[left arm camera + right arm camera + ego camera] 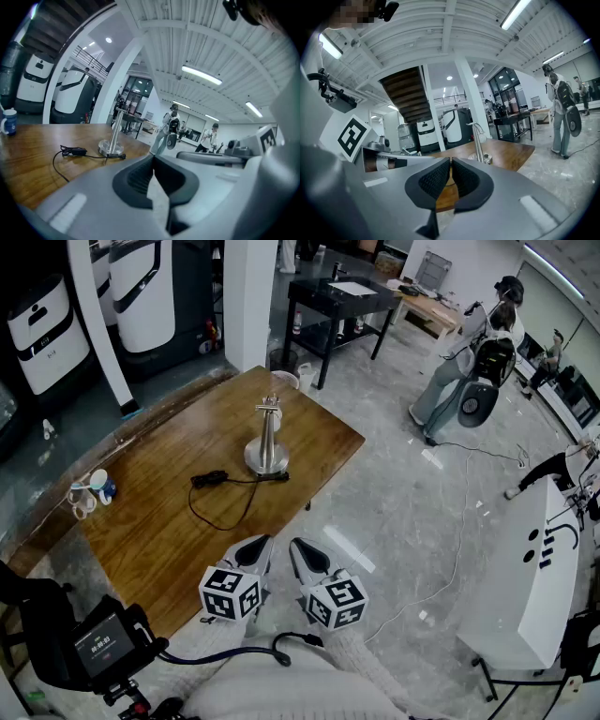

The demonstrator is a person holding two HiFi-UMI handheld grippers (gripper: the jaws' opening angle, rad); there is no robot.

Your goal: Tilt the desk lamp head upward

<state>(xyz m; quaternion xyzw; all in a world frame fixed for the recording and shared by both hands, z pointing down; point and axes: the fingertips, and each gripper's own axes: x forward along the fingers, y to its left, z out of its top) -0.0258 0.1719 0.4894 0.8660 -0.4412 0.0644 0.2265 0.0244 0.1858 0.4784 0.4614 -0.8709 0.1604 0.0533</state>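
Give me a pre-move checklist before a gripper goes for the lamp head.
1. Left gripper empty: ok, jaws together with nothing between them.
2. Right gripper empty: ok, the same.
3. Jaws open for a grasp: not ok, both are shut.
4. Desk lamp stable: ok, it stands upright with its base flat on the wooden table.
5. Approach clear: not ok, the black power cable loops on the table on the grippers' side of the base.
6. Lamp head tilt: cannot tell, too small in every view.
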